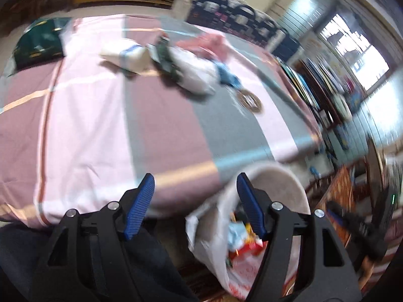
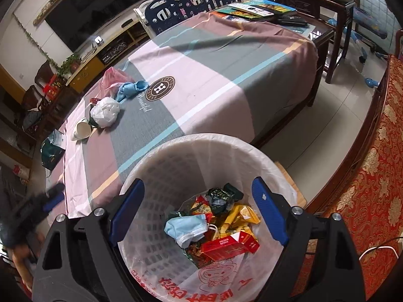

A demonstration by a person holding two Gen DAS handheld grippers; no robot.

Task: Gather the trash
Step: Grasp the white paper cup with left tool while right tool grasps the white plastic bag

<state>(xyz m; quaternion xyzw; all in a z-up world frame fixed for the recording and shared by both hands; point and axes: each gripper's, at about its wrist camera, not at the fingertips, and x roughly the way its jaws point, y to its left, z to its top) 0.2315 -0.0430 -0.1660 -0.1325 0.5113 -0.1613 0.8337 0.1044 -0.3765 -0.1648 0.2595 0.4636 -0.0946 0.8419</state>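
A white trash basket (image 2: pixel 176 156) lined with a plastic bag stands by the table; it holds a blue mask (image 2: pixel 186 227), a red carton (image 2: pixel 226 245) and several wrappers. My right gripper (image 2: pixel 199 193) is open and empty right above it. On the table lie a tipped paper cup (image 2: pixel 81 128), a crumpled white bag (image 2: pixel 105 112), a blue cloth (image 2: pixel 131 88) and a pink bag (image 2: pixel 113 75). My left gripper (image 1: pixel 195 183) is open and empty over the table's near edge; the basket (image 1: pixel 277 176) is at its right finger. This view is blurred, and the cup (image 1: pixel 126 54) and white bag (image 1: pixel 196 73) lie far ahead.
The table wears a pink, mauve and grey striped cloth (image 2: pixel 214 58) with a round logo (image 2: pixel 161 88). Books (image 2: pixel 254 8) lie at its far end. A dark green bag (image 2: pixel 51 153) sits at the left edge. A red patterned sofa (image 2: pixel 372 176) is to the right.
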